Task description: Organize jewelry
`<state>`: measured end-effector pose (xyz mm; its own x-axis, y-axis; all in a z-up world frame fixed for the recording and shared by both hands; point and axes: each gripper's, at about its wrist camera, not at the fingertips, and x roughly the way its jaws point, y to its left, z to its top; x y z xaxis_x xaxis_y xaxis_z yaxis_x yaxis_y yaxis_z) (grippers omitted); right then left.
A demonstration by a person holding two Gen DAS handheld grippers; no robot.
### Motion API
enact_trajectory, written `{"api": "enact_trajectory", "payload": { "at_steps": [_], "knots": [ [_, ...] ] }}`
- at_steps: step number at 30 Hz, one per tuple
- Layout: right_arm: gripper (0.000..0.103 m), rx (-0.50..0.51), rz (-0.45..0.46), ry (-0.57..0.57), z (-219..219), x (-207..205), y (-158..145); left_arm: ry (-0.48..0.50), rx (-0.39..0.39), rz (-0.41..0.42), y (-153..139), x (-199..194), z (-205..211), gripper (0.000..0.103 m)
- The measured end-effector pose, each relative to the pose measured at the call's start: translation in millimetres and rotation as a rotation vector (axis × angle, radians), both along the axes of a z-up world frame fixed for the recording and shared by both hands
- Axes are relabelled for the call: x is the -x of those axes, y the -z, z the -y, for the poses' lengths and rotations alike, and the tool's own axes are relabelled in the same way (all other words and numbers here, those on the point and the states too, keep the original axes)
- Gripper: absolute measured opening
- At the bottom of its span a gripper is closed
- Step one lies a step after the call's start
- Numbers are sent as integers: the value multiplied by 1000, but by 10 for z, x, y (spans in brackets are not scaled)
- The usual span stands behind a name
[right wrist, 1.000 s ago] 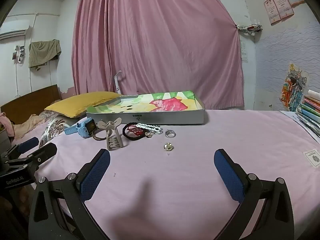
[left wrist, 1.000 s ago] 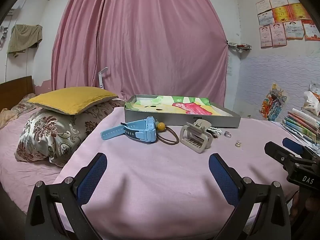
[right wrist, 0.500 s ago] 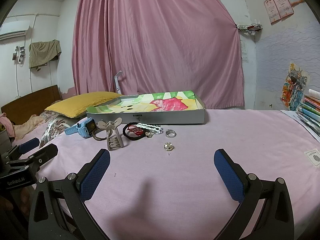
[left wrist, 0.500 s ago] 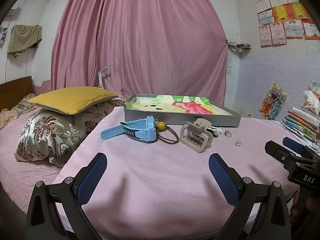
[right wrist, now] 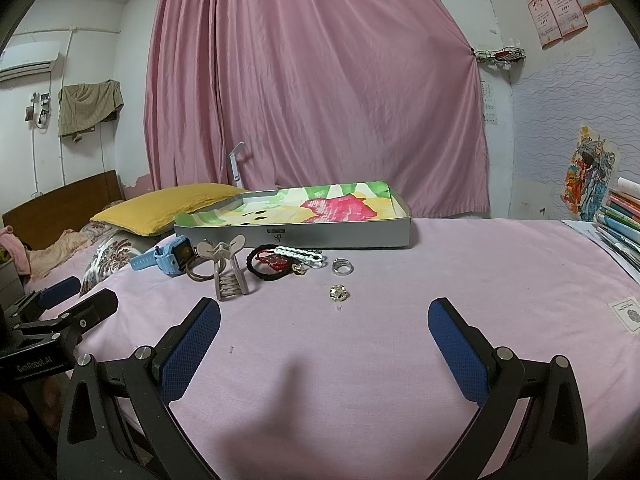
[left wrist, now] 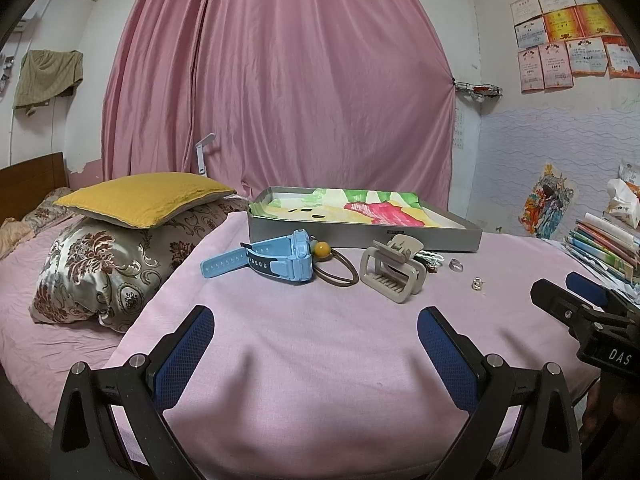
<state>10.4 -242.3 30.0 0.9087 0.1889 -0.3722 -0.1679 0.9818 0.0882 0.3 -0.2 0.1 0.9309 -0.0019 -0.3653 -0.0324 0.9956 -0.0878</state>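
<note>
Both the left claw [left wrist: 316, 340] and right claw [right wrist: 324, 332] gape wide, empty; the small ring [right wrist: 342, 267] looks light, hard, slippery, best pinched across its band.

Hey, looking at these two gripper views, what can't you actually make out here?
- Bracelets: left wrist view, mostly hidden behind the hair claw.
- Small gold piece: both views, too small to tell ring from earring.
- Tray floor: both views, its near wall hides part.
- Book stack: right wrist view, cut by the edge.
</note>
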Motion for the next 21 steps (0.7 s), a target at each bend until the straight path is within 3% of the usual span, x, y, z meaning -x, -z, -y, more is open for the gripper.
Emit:
{"api": "enact_trajectory", "payload": {
  "at_steps": [21],
  "knots": [
    [102, -2, -1, 1, -2, -8, 5, -1, -3, -2, 0, -2, 2, 102]
  ]
}}
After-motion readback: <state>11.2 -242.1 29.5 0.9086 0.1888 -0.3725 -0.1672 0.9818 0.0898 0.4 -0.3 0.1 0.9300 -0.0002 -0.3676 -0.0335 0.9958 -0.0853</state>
